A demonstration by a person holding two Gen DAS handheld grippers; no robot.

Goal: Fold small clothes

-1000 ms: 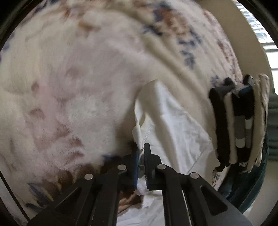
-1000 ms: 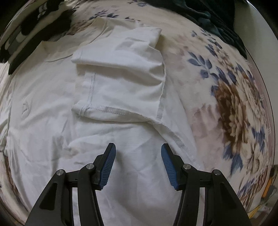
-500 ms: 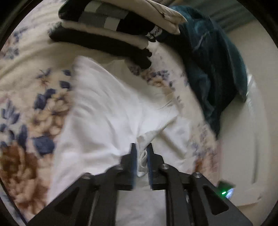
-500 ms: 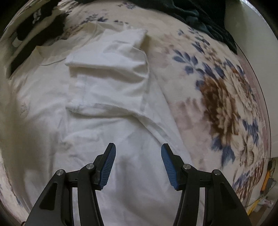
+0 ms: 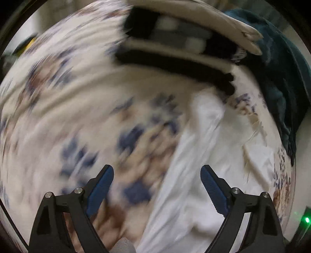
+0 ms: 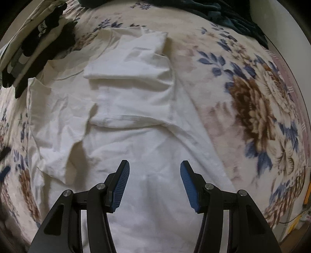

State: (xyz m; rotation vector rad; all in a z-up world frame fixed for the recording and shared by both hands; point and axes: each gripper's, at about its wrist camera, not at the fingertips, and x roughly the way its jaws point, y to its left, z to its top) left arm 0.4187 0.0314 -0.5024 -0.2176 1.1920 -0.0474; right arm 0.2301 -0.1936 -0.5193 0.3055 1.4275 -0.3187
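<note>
A white T-shirt (image 6: pixel 147 124) is lying spread on a bed covered by a floral blanket (image 6: pixel 256 109), filling the middle of the right wrist view. One sleeve (image 6: pixel 134 62) is lying folded inward across the upper body of the shirt, and the opposite sleeve (image 6: pixel 56 148) is resting loosely crumpled over the shirt's other side.

The right gripper (image 6: pixel 155 182) is pointing down over the lower part of the shirt, its blue-padded jaws standing partly apart with only flat cloth showing below them; nothing is being held.

The left gripper (image 5: pixel 157 189) is hanging above the shirt's edge, where white cloth (image 5: pixel 194 175) is meeting the blanket (image 5: pixel 81 120). Its jaws have just been opening and are now standing wide, with no cloth caught between them. This view is heavily blurred.

A stack of folded clothes (image 5: pixel 184 44) in black, grey and beige is sitting on the blanket beyond the shirt's collar end, touching or just beside the shirt's top corner; the same stack (image 6: pixel 33 48) is showing in the right wrist view. A dark teal garment (image 6: pixel 223 13) is lying heaped along the far edge of the bed, near the stack.
</note>
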